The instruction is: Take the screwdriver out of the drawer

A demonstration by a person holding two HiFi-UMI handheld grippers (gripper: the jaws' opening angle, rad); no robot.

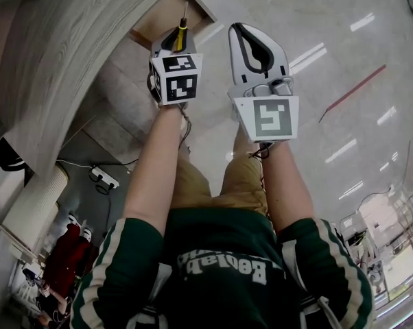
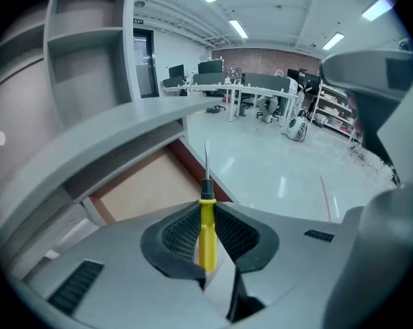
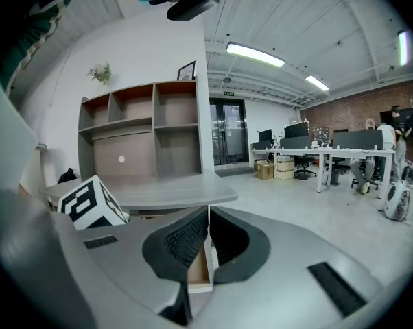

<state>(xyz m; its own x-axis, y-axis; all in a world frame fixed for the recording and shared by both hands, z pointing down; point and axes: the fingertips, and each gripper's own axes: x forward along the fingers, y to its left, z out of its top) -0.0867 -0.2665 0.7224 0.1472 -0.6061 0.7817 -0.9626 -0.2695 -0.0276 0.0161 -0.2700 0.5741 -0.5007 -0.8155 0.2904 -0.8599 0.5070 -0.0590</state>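
Observation:
My left gripper (image 2: 208, 235) is shut on a screwdriver (image 2: 206, 219) with a yellow handle, black collar and thin metal shaft pointing up and away. In the head view the screwdriver (image 1: 182, 31) sticks out past the left gripper (image 1: 176, 43), which hovers just beside the open wooden drawer (image 1: 167, 11). From the left gripper view the drawer (image 2: 148, 186) lies under the desk top, showing only its bare bottom. My right gripper (image 1: 255, 46) is held level with the left one over the floor, its jaws shut with nothing between them (image 3: 208, 242).
A grey curved desk top (image 1: 69, 53) runs along the left. A white cylindrical desk leg (image 1: 35, 208) and a power strip with cable (image 1: 103, 177) stand on the floor below. Shiny floor with a red line (image 1: 354, 91) spreads to the right. Shelving (image 3: 148, 132) rises behind the desk.

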